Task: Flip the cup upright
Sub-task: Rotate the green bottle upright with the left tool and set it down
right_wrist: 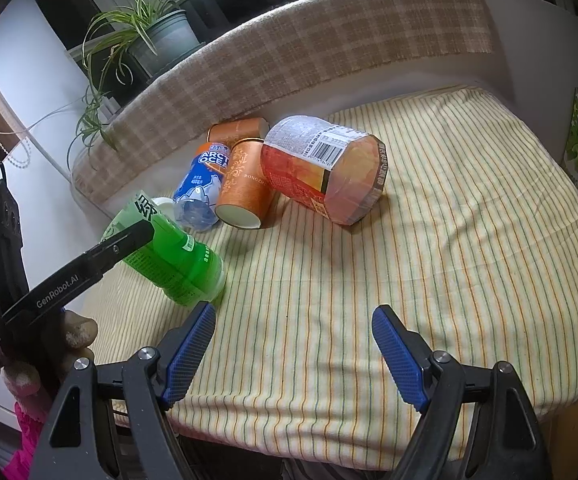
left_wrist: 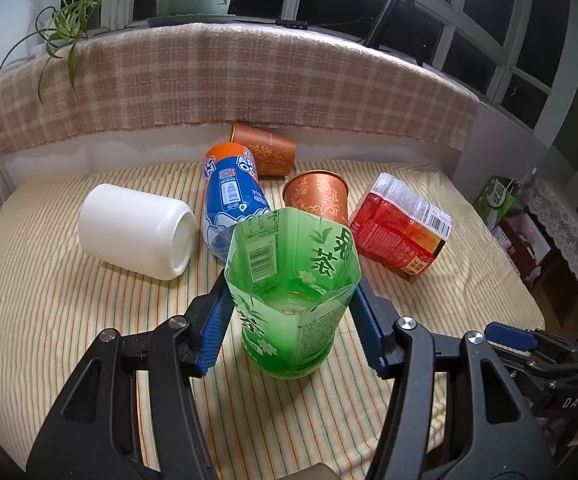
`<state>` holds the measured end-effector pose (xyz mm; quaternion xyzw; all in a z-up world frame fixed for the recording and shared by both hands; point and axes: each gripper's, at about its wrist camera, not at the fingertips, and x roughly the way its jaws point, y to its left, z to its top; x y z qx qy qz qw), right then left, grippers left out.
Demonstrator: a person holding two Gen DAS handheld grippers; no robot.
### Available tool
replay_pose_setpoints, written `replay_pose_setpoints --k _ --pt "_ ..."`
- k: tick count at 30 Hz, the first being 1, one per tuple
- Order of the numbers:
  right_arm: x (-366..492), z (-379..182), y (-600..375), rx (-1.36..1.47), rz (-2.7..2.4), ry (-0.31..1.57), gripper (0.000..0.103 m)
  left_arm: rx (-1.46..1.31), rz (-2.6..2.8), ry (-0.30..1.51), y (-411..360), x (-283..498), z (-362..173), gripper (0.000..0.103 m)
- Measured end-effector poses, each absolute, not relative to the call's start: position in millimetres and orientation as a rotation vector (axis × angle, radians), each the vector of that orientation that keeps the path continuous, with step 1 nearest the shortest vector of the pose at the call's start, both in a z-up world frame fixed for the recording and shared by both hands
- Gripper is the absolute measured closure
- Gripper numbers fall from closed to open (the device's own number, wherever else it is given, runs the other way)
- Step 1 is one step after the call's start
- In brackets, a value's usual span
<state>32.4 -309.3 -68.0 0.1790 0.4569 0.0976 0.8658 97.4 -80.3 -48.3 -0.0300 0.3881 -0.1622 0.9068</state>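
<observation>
Your white cup [right_wrist: 163, 201] is almost wholly hidden behind the green cup [right_wrist: 169, 248] at ten o'clock; the far copper cup [left_wrist: 263, 152] sits half-covered by the blue bottle [left_wrist: 233, 192].

A lived-in home room at night: a bench under a striped cloth [left_wrist: 69, 320], a plaid blanket [left_wrist: 229, 80] draped along the ledge, potted spider plants [right_wrist: 145, 36] on the sill, dark window panes [left_wrist: 485, 4], shopping bags [left_wrist: 497, 200] beside it.

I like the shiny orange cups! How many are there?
2. One orange cup lies between the blue bottle and the red one; the other lies behind it, by the blanket. None look hidden.
</observation>
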Motion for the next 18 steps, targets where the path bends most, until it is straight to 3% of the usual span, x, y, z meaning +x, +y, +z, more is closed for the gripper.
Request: replay_pose_setpoints --k 13,18 --pt "32 -60 -307 0.344 0.188 0.925 0.02 -0.073 -0.362 0.817 -81 94 -50 0.041" --pt "30 -56 -305 0.324 0.179 0.912 0.02 -0.084 -0.381 0.821 -79 94 -50 0.025"
